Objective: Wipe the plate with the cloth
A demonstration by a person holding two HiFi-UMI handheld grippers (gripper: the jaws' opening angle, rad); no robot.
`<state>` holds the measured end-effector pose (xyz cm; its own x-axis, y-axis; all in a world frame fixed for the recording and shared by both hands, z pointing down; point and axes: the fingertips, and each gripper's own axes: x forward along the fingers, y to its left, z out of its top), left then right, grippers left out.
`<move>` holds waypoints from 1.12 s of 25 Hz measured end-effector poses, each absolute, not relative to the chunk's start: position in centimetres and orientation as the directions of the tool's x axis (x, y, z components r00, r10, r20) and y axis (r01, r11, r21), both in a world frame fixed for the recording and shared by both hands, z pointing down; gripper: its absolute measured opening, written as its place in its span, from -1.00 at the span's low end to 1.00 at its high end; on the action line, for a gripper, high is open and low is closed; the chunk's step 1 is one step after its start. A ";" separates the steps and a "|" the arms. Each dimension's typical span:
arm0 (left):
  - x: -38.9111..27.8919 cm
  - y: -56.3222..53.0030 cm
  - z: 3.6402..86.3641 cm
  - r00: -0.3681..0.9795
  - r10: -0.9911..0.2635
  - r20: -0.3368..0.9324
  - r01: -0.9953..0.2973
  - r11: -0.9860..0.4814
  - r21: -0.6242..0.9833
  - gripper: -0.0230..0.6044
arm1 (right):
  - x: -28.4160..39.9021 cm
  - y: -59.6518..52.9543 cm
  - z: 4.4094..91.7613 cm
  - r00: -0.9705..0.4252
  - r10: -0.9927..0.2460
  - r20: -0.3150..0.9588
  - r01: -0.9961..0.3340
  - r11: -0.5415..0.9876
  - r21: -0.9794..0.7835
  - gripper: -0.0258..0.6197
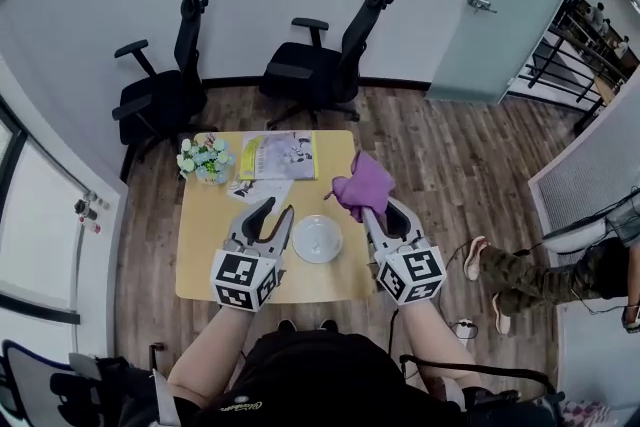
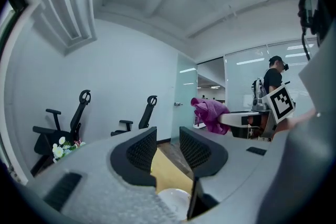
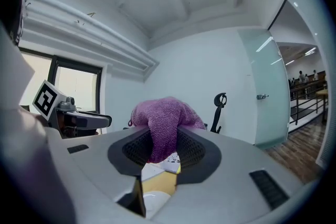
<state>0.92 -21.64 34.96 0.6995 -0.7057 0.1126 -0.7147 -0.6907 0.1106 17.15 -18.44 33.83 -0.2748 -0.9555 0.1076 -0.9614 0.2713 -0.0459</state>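
Note:
A white plate point(image 1: 317, 238) lies on the small yellow table point(image 1: 200, 245), between my two grippers. My right gripper point(image 1: 376, 207) is shut on a purple cloth point(image 1: 364, 183), which bunches up over its jaws, lifted above the table right of the plate. In the right gripper view the purple cloth point(image 3: 164, 127) hangs between the pads, with the plate point(image 3: 156, 201) low below. My left gripper point(image 1: 274, 212) is open and holds nothing, just left of the plate. In the left gripper view the left gripper point(image 2: 167, 148) frames the plate's rim point(image 2: 173, 201) and the cloth point(image 2: 211, 114) to the right.
A pot of white flowers point(image 1: 205, 158) and a magazine point(image 1: 279, 155) lie at the table's far side, with a paper sheet point(image 1: 256, 190) in front. Two black office chairs point(image 1: 165, 85) point(image 1: 330, 55) stand beyond. A seated person's legs point(image 1: 520, 280) are at right.

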 end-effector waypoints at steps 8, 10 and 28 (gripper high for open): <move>0.5 -21.4 31.7 0.685 -0.726 0.052 -0.728 -0.683 0.058 -0.49 | 15.7 -16.9 31.0 -0.301 -0.953 0.034 -0.953 0.300 -0.034 -0.57; 0.1 -21.3 31.5 0.682 -0.730 0.046 -0.731 -0.680 0.058 -0.49 | 15.2 -16.9 30.9 -0.309 -0.951 0.029 -0.951 0.308 -0.032 -0.57; -0.1 -21.2 31.6 0.667 -0.742 0.067 -0.745 -0.665 0.057 -0.49 | 14.6 -16.9 31.0 -0.334 -0.941 0.047 -0.943 0.333 -0.025 -0.57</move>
<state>-0.14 -21.21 31.61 0.6674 -0.7417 0.0675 -0.7447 -0.6650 0.0566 14.62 -16.94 30.96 -0.3340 -0.9414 0.0467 -0.9425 0.3332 -0.0252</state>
